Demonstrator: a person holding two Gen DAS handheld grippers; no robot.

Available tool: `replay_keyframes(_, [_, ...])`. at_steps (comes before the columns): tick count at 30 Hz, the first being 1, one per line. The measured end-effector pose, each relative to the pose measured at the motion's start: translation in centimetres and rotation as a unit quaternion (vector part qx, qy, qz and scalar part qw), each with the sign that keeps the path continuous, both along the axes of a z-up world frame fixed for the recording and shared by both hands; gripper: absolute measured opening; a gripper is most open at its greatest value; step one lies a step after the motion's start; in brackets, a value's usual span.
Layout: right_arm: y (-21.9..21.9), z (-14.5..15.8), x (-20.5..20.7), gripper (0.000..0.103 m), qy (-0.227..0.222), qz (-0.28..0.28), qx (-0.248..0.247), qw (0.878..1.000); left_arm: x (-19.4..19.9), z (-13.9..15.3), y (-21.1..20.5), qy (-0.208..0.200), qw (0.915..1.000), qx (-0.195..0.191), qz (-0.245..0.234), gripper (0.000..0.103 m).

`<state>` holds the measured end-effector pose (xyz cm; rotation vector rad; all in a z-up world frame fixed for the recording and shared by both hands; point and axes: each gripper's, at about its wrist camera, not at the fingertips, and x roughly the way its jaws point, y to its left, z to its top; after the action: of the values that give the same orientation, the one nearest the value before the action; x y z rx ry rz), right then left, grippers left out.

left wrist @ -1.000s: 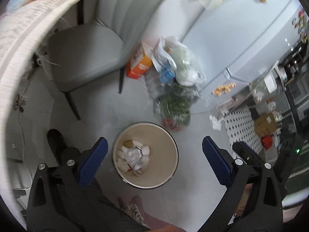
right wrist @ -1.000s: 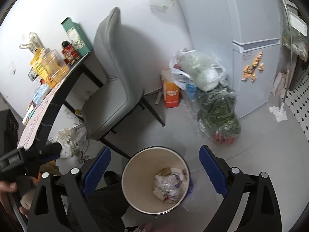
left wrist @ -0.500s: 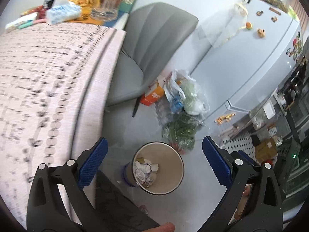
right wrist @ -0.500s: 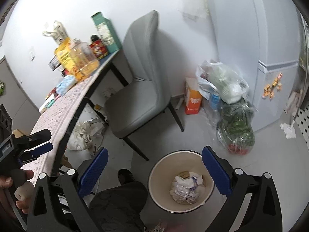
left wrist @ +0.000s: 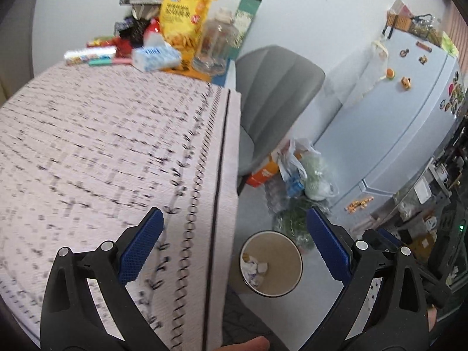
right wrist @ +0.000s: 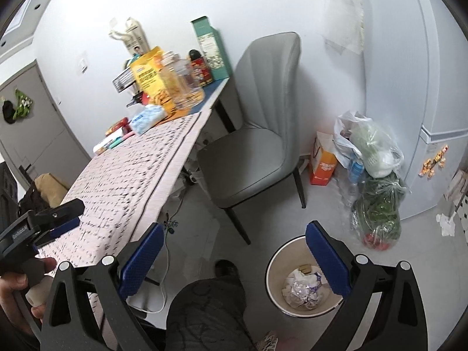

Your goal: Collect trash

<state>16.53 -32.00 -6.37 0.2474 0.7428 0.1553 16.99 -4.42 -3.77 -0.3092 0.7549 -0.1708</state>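
Observation:
A round beige trash bin (left wrist: 270,263) stands on the floor beside the table, with crumpled paper and wrappers (left wrist: 254,269) inside. It also shows in the right wrist view (right wrist: 302,285). My left gripper (left wrist: 234,244) is open and empty, above the table's right edge. It is also seen from the side in the right wrist view (right wrist: 55,215). My right gripper (right wrist: 232,256) is open and empty, high above the floor and bin. The patterned tablecloth (left wrist: 102,152) shows no loose trash near the grippers.
Snack bag (left wrist: 182,11), glass jar (left wrist: 213,44), tissue pack (left wrist: 155,55) and boxes crowd the table's far end. A grey chair (right wrist: 257,134) stands by the table. Plastic bags (right wrist: 371,169) and an orange carton (right wrist: 321,161) sit on the floor by the fridge (left wrist: 409,111).
Both grippers have risen and tilted away from the bin toward the table. The tabletop and its far-end items have come into view. Both stay open and empty.

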Motion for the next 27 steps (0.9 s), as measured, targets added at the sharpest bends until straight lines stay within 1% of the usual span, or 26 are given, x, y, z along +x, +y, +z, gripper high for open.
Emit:
replay_keyframes(2, [0.9, 0.8, -0.5, 0.095, -0.001, 0.005, -0.002, 1.0, -1.1, 0.7, 0.8, -0.01, 0.9999, -0.003, 0.004, 0.097])
replay_keyframes(4, [1.6, 1.4, -1.0, 0.095, -0.003, 0.008, -0.009, 1.0, -2.3, 1.5, 1.2, -0.023, 0.9997, 0.006, 0.01, 0.097])
replay_keyframes(6, [2.6, 2.2, -1.5, 0.095, -0.003, 0.015, -0.022, 1.0, -3.4, 2.1, 1.8, -0.034, 0.9993, 0.008, 0.015, 0.097])
replay_keyframes(8, [3.3, 2.7, -1.9, 0.095, -0.003, 0.027, -0.029, 0.999, -4.3, 2.4, 2.4, -0.039, 0.999, 0.006, 0.021, 0.097])
replay_keyframes(11, [4.7, 3.6, -2.8, 0.095, -0.014, 0.043, -0.038, 0.998, -5.7, 2.7, 3.1, -0.044, 0.9985, 0.011, 0.03, 0.097])
replay_keyframes(15, [6.0, 4.6, -3.7, 0.095, -0.019, 0.055, -0.036, 0.998, -7.7, 3.0, 4.4, -0.048, 0.9976, 0.018, 0.047, 0.097])
replay_keyframes(18, [7.0, 5.1, -4.7, 0.095, -0.026, 0.063, -0.035, 0.997, -9.4, 3.5, 5.3, -0.055, 0.9963, 0.03, 0.058, 0.097])
replay_keyframes(23, [8.7, 5.7, -6.5, 0.095, -0.034, 0.077, -0.031, 0.996, -11.3, 3.8, 6.5, -0.055, 0.9943, 0.035, 0.084, 0.097])
replay_keyframes(27, [9.5, 5.6, -7.7, 0.095, -0.044, 0.088, -0.029, 0.995, -12.4, 4.1, 6.8, -0.063, 0.9927, 0.046, 0.092, 0.097])
